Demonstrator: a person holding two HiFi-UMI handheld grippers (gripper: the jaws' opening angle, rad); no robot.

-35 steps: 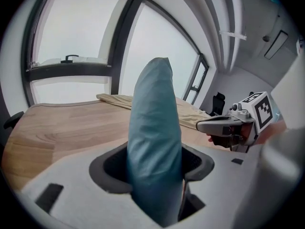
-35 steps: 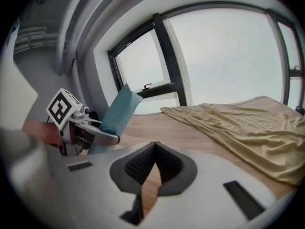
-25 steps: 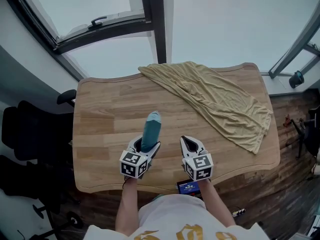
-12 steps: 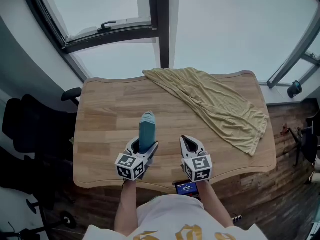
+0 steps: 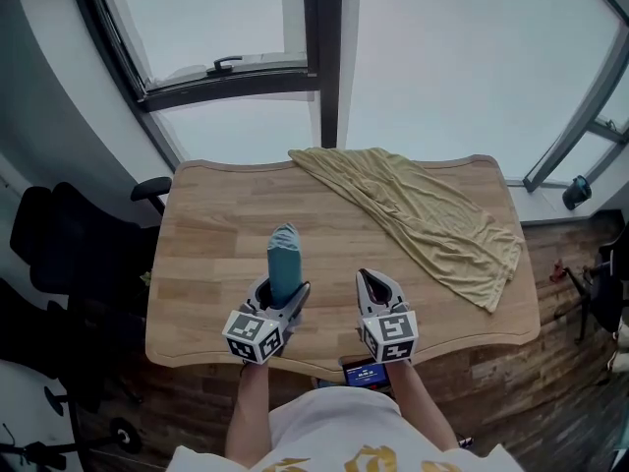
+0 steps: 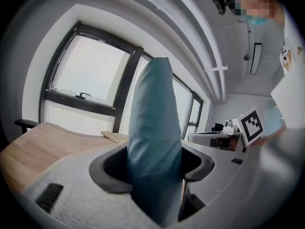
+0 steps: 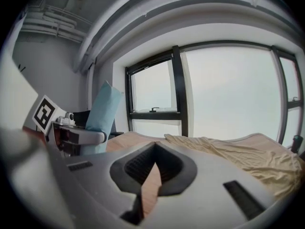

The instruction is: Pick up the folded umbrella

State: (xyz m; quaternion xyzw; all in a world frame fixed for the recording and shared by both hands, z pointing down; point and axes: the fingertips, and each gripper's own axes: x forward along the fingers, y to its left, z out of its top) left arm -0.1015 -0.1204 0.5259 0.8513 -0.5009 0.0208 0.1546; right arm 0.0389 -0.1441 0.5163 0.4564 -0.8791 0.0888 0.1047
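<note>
A pale wooden worktop [image 5: 216, 224] stands under tall windows, with a tan cloth [image 5: 423, 214] spread from the middle of its far edge towards the right corner. That leaves the near half bare for the work.

Over the near edge, left of centre, the left tongs [image 5: 278, 291] are clamped on the lower part of the teal folded umbrella [image 5: 283, 259]. In the left gripper view the pads press its sides. The grip is low on the body, so most of the length stands free above the tongs.

The umbrella looks clear of the wood, so I judge the pick-up done. Its long axis is near upright, in line with the tongs, with the rounded end pointing up and a little towards the windows.

The right tongs [image 5: 377, 288] hang just beside, pinched together on nothing.
</note>
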